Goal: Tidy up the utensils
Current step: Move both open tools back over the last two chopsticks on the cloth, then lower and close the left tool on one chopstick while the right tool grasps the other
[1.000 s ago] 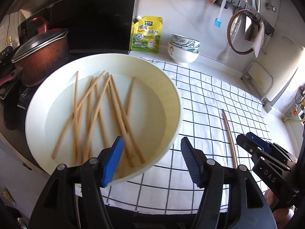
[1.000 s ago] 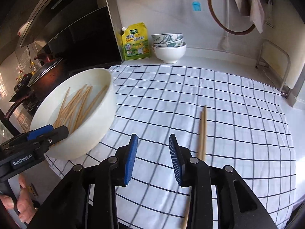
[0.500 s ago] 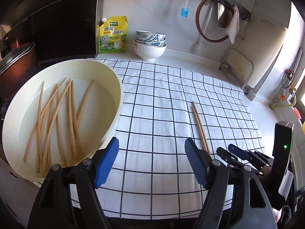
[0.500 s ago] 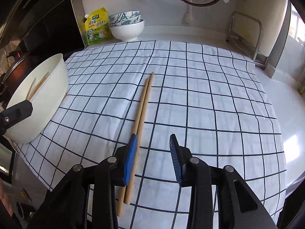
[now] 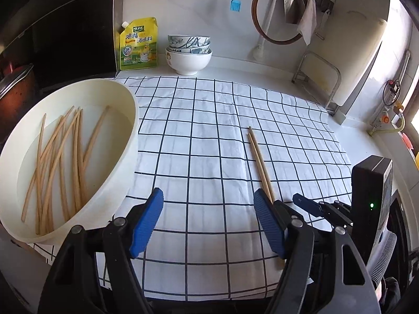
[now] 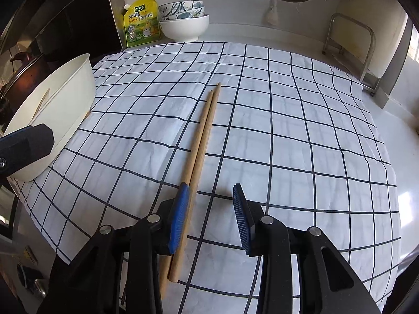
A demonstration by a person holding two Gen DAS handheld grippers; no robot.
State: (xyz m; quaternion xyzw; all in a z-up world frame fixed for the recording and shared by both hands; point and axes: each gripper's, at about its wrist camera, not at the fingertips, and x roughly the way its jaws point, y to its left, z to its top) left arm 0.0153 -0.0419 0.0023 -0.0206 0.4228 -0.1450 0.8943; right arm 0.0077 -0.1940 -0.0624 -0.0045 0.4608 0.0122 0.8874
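Two chopsticks (image 6: 203, 133) on cloth (image 6: 288, 130), three stacked bowls (image 5: 189, 52)

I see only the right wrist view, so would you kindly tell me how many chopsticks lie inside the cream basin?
Observer: Many. The left wrist view shows a loose, crossing pile of chopsticks in the basin.
Operator: Is the left hand-held gripper holding anything?
Observer: No. Its jaws stand wide open, with only the checked cloth between them.
Operator: Does anything hang above the stacked bowls?
Observer: Yes, a blue brush hangs on the wall there, above the top edge of your view.
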